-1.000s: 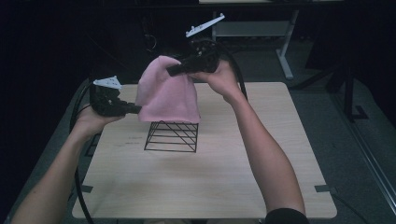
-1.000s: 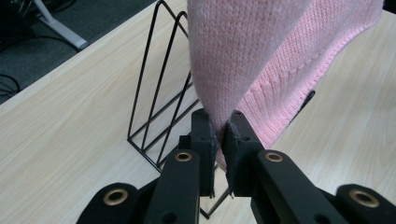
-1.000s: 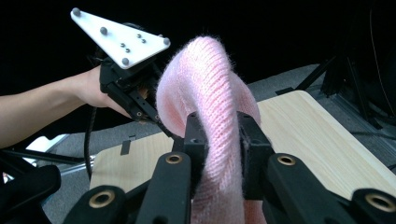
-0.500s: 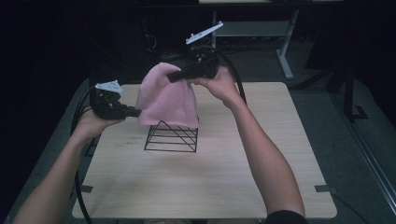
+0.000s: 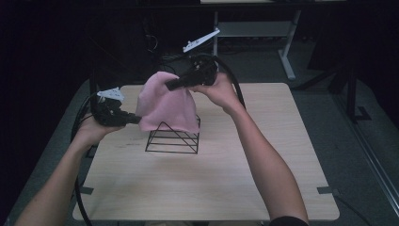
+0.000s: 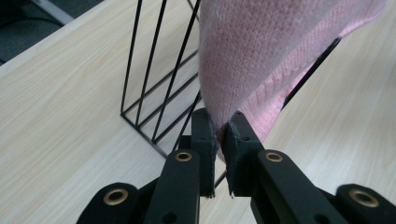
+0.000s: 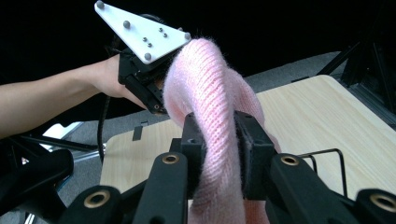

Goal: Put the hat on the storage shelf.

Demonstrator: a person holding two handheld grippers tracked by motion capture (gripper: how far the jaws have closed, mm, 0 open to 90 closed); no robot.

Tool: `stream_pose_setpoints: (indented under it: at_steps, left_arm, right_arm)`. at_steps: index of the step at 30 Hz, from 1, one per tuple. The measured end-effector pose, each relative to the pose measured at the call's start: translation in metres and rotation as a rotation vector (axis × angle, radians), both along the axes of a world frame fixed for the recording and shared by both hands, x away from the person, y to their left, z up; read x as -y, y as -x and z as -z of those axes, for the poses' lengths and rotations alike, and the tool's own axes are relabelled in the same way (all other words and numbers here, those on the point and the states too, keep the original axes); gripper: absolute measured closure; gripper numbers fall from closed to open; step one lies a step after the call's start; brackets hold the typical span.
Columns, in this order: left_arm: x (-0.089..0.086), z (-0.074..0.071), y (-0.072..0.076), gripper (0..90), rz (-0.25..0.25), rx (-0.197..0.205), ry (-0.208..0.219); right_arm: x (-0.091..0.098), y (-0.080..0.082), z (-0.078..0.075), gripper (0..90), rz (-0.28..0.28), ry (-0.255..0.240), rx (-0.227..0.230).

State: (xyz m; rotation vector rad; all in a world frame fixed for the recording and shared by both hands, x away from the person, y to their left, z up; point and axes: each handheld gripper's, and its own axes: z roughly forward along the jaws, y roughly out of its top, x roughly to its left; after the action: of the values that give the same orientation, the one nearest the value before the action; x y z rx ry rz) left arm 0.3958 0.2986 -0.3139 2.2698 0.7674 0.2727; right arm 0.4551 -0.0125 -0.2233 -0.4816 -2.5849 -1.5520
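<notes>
The left gripper (image 5: pixel 136 119) sits low at the left edge of the table (image 5: pixel 211 188), held level in the person's left hand (image 5: pixel 91 129), its jaws pointing toward the middle of the table. In the left gripper view its two black jaws are clenched on a lower corner of the pink knitted cloth (image 6: pixel 261 56), with the fabric pinched between the pads. The left forearm comes in from the bottom left corner of the high view.

The right gripper (image 5: pixel 169 85) is held higher, above the far side of the table, in the right hand (image 5: pixel 219 89), with its jaws pointing left. The right forearm runs up from the bottom right and bends at the wrist. In the right gripper view the jaws grasp a thick bunched roll of the same cloth, which fills the gap between the pads.

There is one pink cloth (image 5: pixel 164 106). It hangs between the two grippers and drapes over the top and back of one black wire rack (image 5: pixel 171 139), a triangular frame standing on the wooden table just right of the left gripper. Each gripper carries one three-cornered plate with small studs and one black cable.

No brand, label or writing can be read anywhere.
</notes>
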Motion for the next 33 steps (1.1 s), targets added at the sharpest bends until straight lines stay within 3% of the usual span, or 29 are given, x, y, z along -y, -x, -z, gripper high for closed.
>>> stream_pose_setpoints:
  at_steps: [8, 9, 17, 20, 25, 33]
  left_arm:
    - [-0.003, 0.012, 0.002, 83.5, -0.015, -0.018, 0.005]
    - [-0.003, 0.012, 0.001, 83.5, -0.008, -0.018, -0.017]
    - [-0.002, 0.024, 0.003, 83.5, -0.012, -0.028, -0.025]
    - [-0.002, 0.028, 0.003, 83.5, -0.007, -0.034, -0.056]
    - [-0.002, 0.032, 0.003, 83.5, -0.011, -0.035, -0.069]
    - [-0.003, 0.043, 0.003, 83.5, -0.03, -0.052, -0.063]
  right_arm:
    - [-0.006, 0.004, 0.007, 74.1, -0.021, 0.02, -0.003]
    - [-0.006, 0.004, 0.009, 73.9, -0.023, 0.023, -0.007]
    - [-0.007, 0.005, 0.021, 73.2, -0.031, 0.033, -0.028]
    - [-0.007, 0.004, 0.026, 73.0, -0.035, 0.038, -0.031]
    - [-0.008, 0.005, 0.033, 72.5, -0.038, 0.048, -0.049]
    - [-0.008, 0.005, 0.043, 71.8, -0.044, 0.059, -0.059]
